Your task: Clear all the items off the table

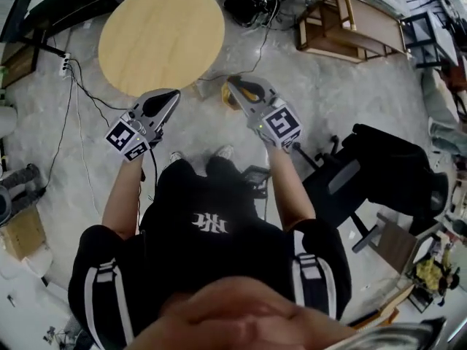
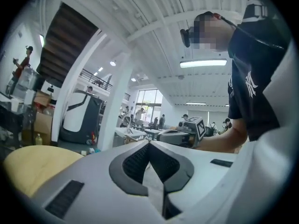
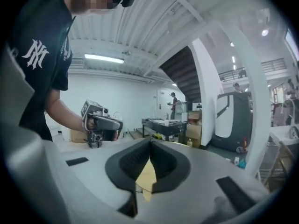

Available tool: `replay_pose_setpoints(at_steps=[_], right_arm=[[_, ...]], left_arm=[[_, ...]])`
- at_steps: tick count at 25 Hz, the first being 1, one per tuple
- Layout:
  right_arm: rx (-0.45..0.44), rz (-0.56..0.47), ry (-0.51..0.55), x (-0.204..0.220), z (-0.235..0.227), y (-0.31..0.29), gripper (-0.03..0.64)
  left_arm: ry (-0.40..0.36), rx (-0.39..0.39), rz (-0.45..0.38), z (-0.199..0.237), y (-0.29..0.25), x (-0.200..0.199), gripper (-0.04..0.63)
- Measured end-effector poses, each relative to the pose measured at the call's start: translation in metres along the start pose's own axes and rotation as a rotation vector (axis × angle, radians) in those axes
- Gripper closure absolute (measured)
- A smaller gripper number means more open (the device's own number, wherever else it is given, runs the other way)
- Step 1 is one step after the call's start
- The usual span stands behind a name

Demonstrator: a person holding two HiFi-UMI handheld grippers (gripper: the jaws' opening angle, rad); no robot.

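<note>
The round wooden table (image 1: pixel 160 39) stands ahead of me with nothing on its top. Its pale edge shows low on the left in the left gripper view (image 2: pixel 32 164). My left gripper (image 1: pixel 174 95) hovers at the table's near edge, its jaws shut with nothing between them (image 2: pixel 149 143). My right gripper (image 1: pixel 232 82) is held just right of the table, over the floor, also shut and holding nothing (image 3: pixel 150 141). A yellowish surface shows through the gap behind its tips. Each gripper appears in the other's view, held in a hand.
A small yellow-brown thing (image 1: pixel 228 100) lies on the floor under the right gripper. Cables (image 1: pixel 80 86) trail across the floor on the left. A wooden frame (image 1: pixel 350 20) stands at the back right, a black office chair (image 1: pixel 387 166) to my right, a cardboard box (image 1: pixel 22 232) at left.
</note>
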State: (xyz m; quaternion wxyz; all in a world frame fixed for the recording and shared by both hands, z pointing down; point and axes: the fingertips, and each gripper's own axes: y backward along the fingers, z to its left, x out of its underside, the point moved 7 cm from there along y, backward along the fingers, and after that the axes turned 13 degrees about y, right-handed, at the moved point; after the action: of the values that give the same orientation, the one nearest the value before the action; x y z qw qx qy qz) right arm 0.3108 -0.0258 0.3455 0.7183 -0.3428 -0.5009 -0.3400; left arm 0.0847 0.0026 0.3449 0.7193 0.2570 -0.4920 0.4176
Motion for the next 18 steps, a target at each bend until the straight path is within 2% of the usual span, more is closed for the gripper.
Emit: replay_pose_setpoints(at_steps=[4,8,13,18], right_arm=[[-0.065,-0.034,-0.025,-0.047,0.04,-0.032,0.611],[-0.072,-0.058,-0.035,-0.09,0.074,-0.07,0.611],[-0.017,-0.096,-0.12,-0.12,0.12,-0.112,0.612],[-0.017,-0.107,-0.141,-0.146,0.169,-0.158,0.612]], left_arm=[[0.027,-0.011,-0.075,0.0,0.064,-0.033,0.583],[0.041,0.001,-0.138,0.014,0.132,-0.061,0.583],[0.196,0.084,-0.194,0.042,0.218,-0.079,0.583],[0.164,0.124,-0.169,0.062,0.286,-0.083,0.583]])
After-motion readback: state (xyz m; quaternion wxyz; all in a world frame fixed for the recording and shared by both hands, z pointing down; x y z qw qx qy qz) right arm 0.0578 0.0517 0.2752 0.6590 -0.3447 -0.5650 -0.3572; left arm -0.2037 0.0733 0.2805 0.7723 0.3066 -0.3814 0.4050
